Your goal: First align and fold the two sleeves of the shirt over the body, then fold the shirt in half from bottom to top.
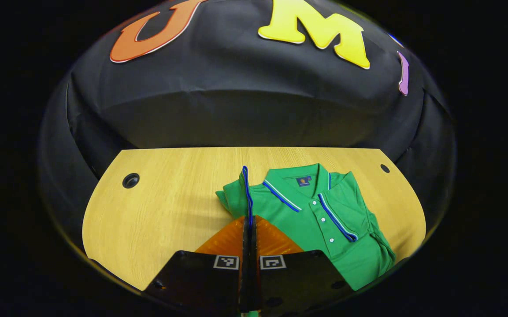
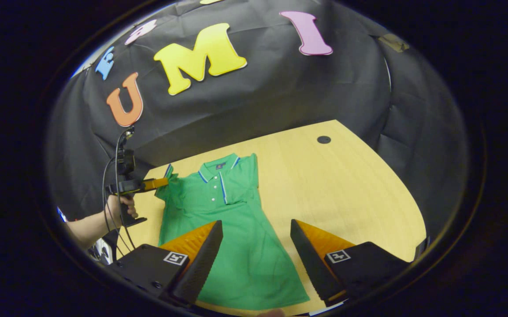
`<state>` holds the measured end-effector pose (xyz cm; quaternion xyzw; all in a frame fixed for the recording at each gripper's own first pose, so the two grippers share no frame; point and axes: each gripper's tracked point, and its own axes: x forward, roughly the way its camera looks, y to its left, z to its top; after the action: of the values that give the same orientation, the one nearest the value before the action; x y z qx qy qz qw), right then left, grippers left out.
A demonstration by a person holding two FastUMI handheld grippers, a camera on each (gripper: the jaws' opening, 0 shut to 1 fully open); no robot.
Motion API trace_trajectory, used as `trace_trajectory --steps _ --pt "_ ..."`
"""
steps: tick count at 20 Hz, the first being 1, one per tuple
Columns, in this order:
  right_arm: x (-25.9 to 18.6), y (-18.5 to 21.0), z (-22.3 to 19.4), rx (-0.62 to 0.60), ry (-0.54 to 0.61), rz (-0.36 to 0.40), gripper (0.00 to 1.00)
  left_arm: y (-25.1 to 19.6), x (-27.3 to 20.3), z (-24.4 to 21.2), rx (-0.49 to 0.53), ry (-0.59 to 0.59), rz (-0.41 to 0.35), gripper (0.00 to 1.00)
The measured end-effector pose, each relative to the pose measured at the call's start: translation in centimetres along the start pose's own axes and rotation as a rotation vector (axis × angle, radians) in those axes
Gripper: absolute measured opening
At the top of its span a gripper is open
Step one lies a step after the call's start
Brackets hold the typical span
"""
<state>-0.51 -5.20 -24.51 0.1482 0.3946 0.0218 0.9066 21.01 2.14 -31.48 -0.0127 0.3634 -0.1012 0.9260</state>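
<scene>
I see the green short-sleeved polo shirt with blue-and-white trim lying flat on the pale wooden tabletop, collar toward the black cloth wall. My left gripper is closed, pinching the blue-edged sleeve cuff at the shirt's side — lifted off the tabletop. My right gripper hangs wide open above the shirt's lower half, holding nothing.

Each hand-held gripper is showing a dark blocky body carrying two square black-and-white coded tags, one behind each wedge-shaped, ribbed finger. Behind the left hand-held gripper, thin black cables are looping past a bare forearm.
</scene>
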Motion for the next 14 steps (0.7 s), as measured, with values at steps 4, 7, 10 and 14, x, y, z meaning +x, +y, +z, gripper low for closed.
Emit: trace_trajectory --steps 4,7,10,14 --pt "-0.7 -2.0 -0.5 0.023 -0.004 -0.038 0.97 -3.4 1.4 -1.2 -0.029 0.038 -0.036 0.05" --pt "-0.9 -2.6 -0.8 0.030 -0.004 -0.047 0.97 -5.1 1.5 -1.5 -0.037 0.038 -0.070 0.12" --pt "-1.1 -2.4 -0.3 0.020 -0.024 -0.043 0.93 -5.6 0.5 -1.1 -0.037 0.016 -0.074 0.26" --pt "-1.2 -1.4 0.3 -0.037 -0.056 -0.032 0.98 -4.7 -2.0 -0.5 -0.007 -0.026 -0.022 0.99"
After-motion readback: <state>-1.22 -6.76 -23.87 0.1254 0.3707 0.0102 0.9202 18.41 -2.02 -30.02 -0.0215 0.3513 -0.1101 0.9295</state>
